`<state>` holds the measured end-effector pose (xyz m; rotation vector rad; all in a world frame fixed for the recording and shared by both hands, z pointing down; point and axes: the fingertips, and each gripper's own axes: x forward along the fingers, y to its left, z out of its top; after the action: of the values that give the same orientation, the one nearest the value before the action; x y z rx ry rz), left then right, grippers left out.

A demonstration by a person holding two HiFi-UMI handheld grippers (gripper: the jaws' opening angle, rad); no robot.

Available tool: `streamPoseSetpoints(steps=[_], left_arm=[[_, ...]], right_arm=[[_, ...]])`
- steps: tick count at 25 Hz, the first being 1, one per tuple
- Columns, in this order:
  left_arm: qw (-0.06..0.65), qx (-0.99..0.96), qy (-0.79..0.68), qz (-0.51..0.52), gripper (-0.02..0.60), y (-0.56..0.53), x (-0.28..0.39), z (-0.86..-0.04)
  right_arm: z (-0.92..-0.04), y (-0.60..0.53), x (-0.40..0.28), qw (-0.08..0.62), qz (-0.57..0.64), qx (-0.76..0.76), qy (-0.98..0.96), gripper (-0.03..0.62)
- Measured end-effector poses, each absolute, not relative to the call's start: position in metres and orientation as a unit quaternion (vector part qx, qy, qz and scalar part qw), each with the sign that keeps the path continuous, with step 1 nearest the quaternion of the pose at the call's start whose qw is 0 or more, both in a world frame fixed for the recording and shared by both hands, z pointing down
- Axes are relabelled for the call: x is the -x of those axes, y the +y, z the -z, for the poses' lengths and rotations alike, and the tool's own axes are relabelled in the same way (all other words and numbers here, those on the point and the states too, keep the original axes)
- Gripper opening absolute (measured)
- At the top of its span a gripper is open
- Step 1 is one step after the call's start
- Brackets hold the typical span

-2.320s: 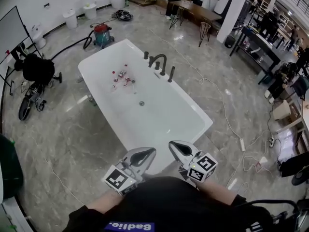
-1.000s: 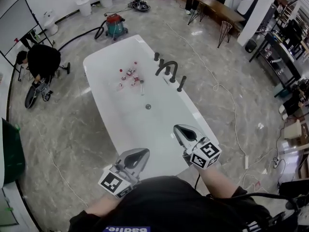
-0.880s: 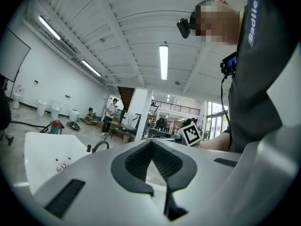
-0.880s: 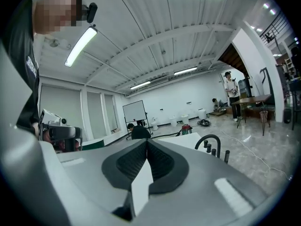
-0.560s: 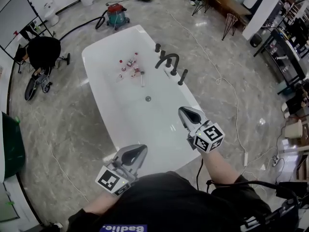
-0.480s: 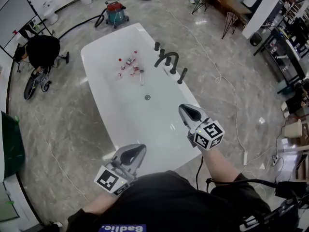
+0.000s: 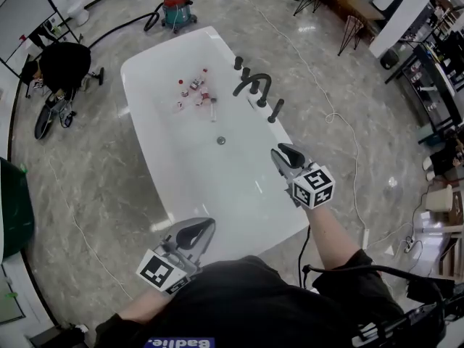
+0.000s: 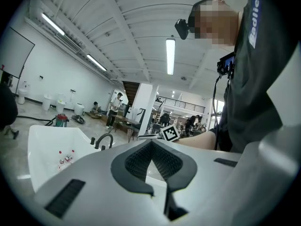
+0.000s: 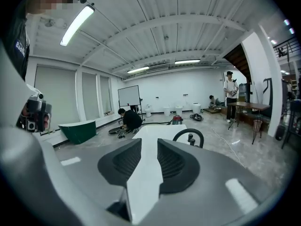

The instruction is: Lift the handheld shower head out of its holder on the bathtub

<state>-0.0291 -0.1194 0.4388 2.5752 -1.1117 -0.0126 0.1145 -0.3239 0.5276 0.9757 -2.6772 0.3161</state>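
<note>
The black handheld shower head (image 7: 275,110) stands upright in its holder on the right rim of the white bathtub (image 7: 217,187), just nearer me than the arched black faucet (image 7: 251,84). My right gripper (image 7: 283,153) hovers over that rim, short of the shower head and apart from it. Its jaws are opening, with nothing between them. In the right gripper view (image 9: 149,140) the faucet arch (image 9: 188,134) shows ahead past the parted pads. My left gripper (image 7: 202,225) hangs at the tub's near end, shut and empty. The left gripper view (image 8: 151,142) shows its pads meeting.
Small bottles (image 7: 194,93) lie in the tub beyond the drain (image 7: 221,141). A red and teal vacuum (image 7: 176,9) stands past the tub's far end. A person in black (image 7: 64,64) crouches by a bike at the left. A cable (image 7: 341,125) runs along the floor to the right.
My right gripper has moved forward along the tub's right rim toward the shower head, and its jaws have parted. The left gripper has sunk a little toward me.
</note>
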Motion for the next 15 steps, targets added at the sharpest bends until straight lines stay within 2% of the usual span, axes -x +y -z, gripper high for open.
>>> streamPoseSetpoints(steps=[15], left_arm=[[0.182, -0.894, -0.409, -0.007, 0.003, -0.144, 0.024, -0.452]], right_arm=[[-0.602, -0.416, -0.148, 0.197, -0.138, -0.356, -0.903, 0.171]])
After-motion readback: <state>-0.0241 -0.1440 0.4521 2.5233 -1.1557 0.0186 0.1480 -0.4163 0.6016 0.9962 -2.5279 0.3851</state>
